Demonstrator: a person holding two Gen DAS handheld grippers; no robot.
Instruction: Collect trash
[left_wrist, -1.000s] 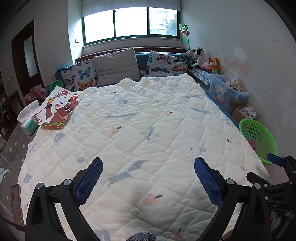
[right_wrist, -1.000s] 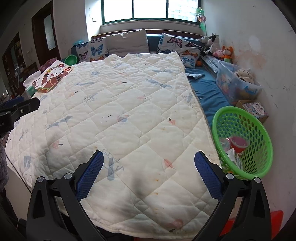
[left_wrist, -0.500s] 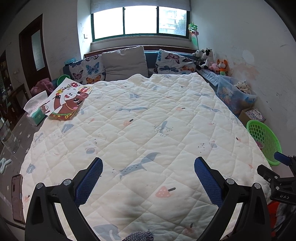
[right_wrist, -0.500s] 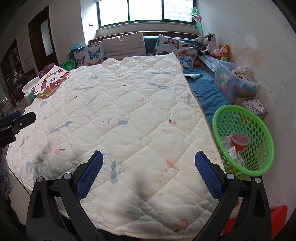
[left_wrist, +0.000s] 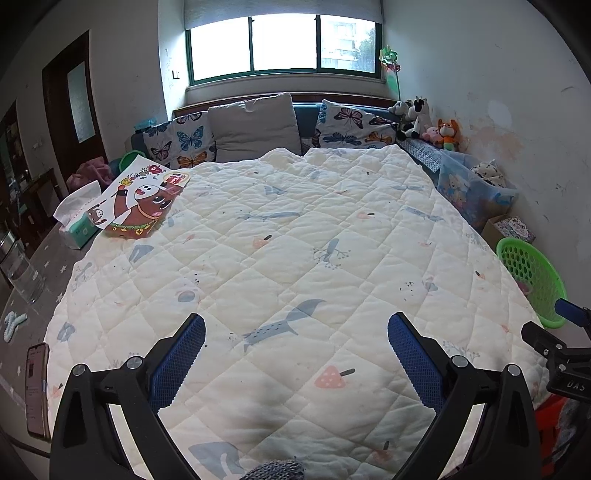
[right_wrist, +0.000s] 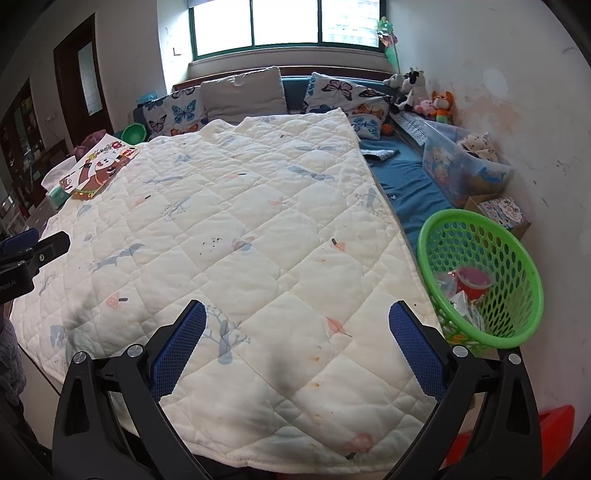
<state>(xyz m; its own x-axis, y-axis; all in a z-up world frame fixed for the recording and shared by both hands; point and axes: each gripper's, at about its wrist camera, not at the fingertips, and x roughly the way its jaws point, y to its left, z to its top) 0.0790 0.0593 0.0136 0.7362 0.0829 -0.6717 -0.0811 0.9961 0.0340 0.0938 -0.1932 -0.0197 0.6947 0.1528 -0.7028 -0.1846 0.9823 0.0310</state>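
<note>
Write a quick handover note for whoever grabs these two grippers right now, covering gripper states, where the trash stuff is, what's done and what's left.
Left gripper: open, empty, above the near part of the quilt.
Right gripper: open, empty, above the quilt's near right corner.
Green basket: on the right beside the quilt, by the wall; it already holds a red cup and some wrappers.
Done: some trash is in the basket.
Left: no loose trash shows on the quilt. A cartoon sheet lies at its far left corner, partly over a tissue pack; whether it counts as trash I cannot tell. Check there next.
</note>
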